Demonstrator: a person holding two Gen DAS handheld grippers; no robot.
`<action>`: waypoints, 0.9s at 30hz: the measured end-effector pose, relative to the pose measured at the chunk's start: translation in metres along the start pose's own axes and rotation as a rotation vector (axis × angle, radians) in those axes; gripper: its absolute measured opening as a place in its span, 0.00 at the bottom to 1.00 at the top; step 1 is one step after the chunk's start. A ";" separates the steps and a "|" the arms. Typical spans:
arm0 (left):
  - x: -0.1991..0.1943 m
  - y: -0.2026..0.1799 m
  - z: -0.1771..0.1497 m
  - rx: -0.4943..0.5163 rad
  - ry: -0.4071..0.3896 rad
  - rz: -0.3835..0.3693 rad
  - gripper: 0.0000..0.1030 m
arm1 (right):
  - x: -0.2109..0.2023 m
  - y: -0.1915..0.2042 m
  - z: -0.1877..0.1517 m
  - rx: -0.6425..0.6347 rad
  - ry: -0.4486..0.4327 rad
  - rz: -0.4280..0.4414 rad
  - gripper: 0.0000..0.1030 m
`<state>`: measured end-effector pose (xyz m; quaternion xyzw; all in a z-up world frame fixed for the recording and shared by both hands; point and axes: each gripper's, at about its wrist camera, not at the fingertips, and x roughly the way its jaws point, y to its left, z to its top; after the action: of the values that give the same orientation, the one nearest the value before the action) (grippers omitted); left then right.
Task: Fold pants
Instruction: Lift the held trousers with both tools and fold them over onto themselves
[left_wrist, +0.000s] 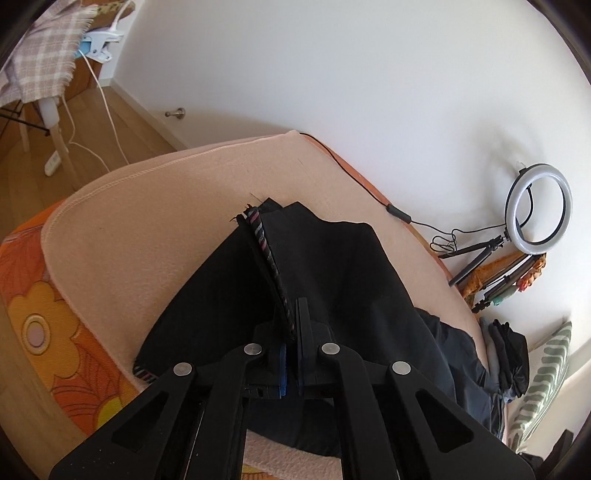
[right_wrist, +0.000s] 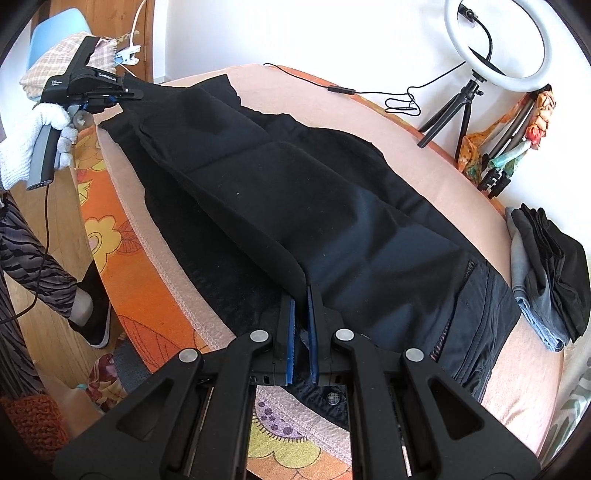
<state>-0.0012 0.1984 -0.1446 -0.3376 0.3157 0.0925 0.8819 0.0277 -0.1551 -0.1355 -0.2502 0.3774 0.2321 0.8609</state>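
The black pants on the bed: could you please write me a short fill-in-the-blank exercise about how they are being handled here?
1. The left gripper is shut on the ____ end of the black pants.
2. The right gripper is shut on a ____ of the fabric.
3. The pants lie on a ____ blanket.
4. A ring light stands on a small ____ near the wall.

Missing words: hem; fold; pink; tripod
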 end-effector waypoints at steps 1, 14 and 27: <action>-0.001 0.003 -0.004 0.006 0.001 0.012 0.02 | 0.001 0.003 0.000 -0.011 0.003 -0.005 0.07; -0.001 0.006 -0.013 0.088 0.034 0.091 0.14 | 0.006 0.006 -0.003 -0.011 0.037 -0.051 0.07; -0.046 -0.020 0.022 0.172 -0.091 0.140 0.15 | -0.001 -0.007 -0.014 0.108 0.036 0.077 0.16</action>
<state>-0.0189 0.1996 -0.0932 -0.2334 0.3049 0.1417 0.9124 0.0236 -0.1688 -0.1410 -0.1927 0.4140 0.2398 0.8567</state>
